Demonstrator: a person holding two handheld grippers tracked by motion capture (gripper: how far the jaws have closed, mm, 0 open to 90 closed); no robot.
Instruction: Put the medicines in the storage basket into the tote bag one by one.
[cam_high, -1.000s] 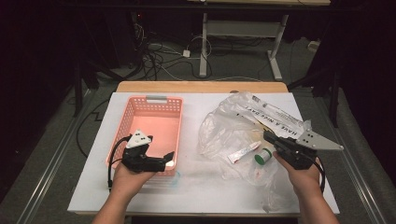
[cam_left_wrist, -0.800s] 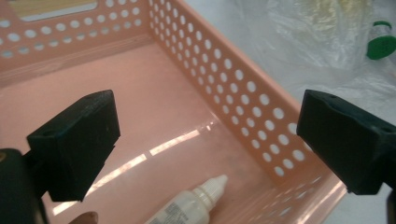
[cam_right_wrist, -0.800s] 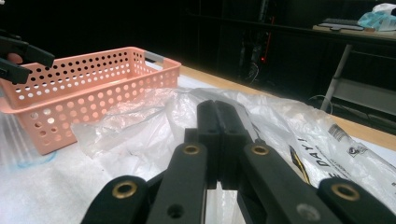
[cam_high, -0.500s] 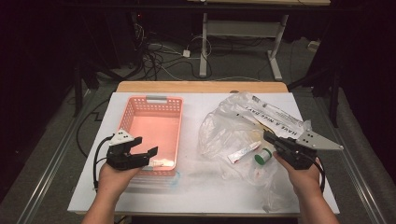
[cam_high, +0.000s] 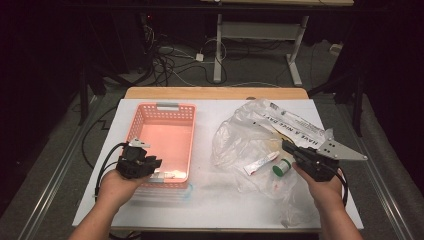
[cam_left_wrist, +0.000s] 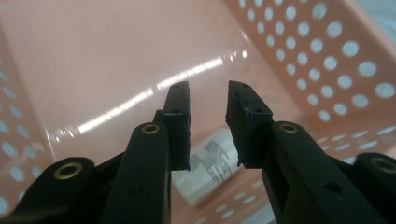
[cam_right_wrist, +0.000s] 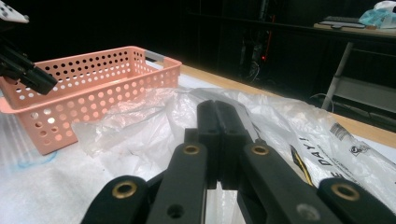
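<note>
A pink perforated basket (cam_high: 165, 132) stands on the left half of the white table. A small white printed pack (cam_high: 166, 175) lies inside it by the near wall; in the left gripper view the pack (cam_left_wrist: 212, 165) shows below the jaws. My left gripper (cam_high: 154, 163) hangs open over the basket's near-left corner, nothing between its fingers (cam_left_wrist: 208, 98). A crumpled clear plastic bag (cam_high: 240, 142) lies on the right half, with a white tube (cam_high: 260, 162) and a green-capped bottle (cam_high: 281, 168) at it. My right gripper (cam_high: 286, 145) is shut just right of them, jaws (cam_right_wrist: 227, 109) empty.
A printed white bag (cam_high: 295, 127) lies behind the clear one. A clear film with a blue edge (cam_high: 165, 194) sticks out under the basket's near side. The table's wooden back edge (cam_high: 215, 93) faces cables and a desk frame on the floor.
My left gripper has drawn left from the middle of the basket's near wall to its near-left corner. The white pack now shows in the basket. The right gripper has stayed put.
</note>
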